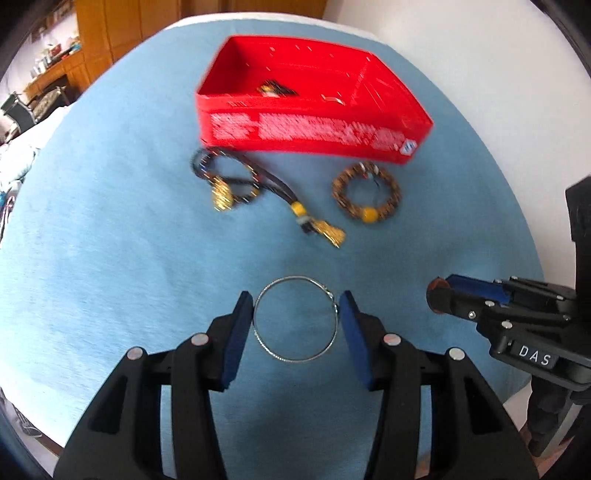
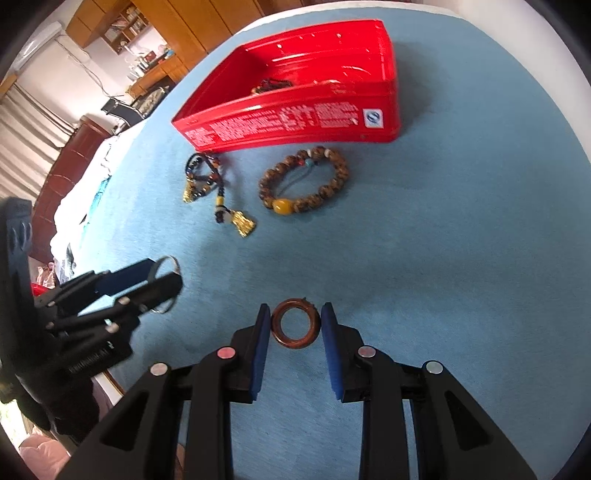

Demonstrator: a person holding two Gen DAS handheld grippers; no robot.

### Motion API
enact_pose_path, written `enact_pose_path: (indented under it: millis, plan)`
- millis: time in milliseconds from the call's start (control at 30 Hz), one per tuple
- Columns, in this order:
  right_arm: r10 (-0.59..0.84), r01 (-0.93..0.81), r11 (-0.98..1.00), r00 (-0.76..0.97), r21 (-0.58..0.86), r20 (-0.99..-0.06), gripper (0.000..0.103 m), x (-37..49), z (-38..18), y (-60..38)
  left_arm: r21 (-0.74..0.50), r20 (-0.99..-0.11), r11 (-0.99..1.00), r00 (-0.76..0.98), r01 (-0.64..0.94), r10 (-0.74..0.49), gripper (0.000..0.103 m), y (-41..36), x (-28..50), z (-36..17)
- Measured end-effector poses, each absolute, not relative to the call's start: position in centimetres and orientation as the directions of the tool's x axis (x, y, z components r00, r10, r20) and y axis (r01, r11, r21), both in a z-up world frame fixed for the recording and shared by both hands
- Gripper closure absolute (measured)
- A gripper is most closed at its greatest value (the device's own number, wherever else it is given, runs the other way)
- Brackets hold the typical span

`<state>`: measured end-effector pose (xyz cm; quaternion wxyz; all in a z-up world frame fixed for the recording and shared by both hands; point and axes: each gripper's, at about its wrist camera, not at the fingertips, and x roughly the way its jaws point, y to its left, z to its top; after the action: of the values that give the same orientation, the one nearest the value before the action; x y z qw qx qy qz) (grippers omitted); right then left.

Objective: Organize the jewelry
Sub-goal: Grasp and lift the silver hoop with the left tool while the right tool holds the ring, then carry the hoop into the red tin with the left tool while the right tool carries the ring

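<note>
My left gripper (image 1: 296,300) is open, its blue pads on either side of a thin silver bangle (image 1: 295,360) that lies on the blue cloth (image 1: 110,240). My right gripper (image 2: 294,311) is open around a brown wooden bangle (image 2: 279,334); whether its pads touch it is unclear. A red box (image 1: 314,131) stands farther back with some jewelry inside. In front of it lie a dark bead string with gold charms (image 1: 229,184) and a brown bead bracelet with a yellow bead (image 1: 365,192).
The right gripper shows at the right of the left wrist view (image 1: 439,295); the left gripper shows at the left of the right wrist view (image 2: 162,277). The cloth's edge is near on both outer sides. Wooden cabinets (image 2: 177,22) stand behind.
</note>
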<state>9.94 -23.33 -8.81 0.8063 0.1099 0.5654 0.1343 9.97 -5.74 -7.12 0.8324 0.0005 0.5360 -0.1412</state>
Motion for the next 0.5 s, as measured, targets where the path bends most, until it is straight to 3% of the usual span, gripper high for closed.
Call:
enact_pose_path:
  millis: [500]
  plan:
    - [0.32, -0.091, 0.945, 0.463, 0.315, -0.827, 0.075, 17.1, -1.8, -23.8, -0.151, -0.843, 0.965, 0.482, 0.215, -0.239, 0.056, -5.2, 16.4, 0.0]
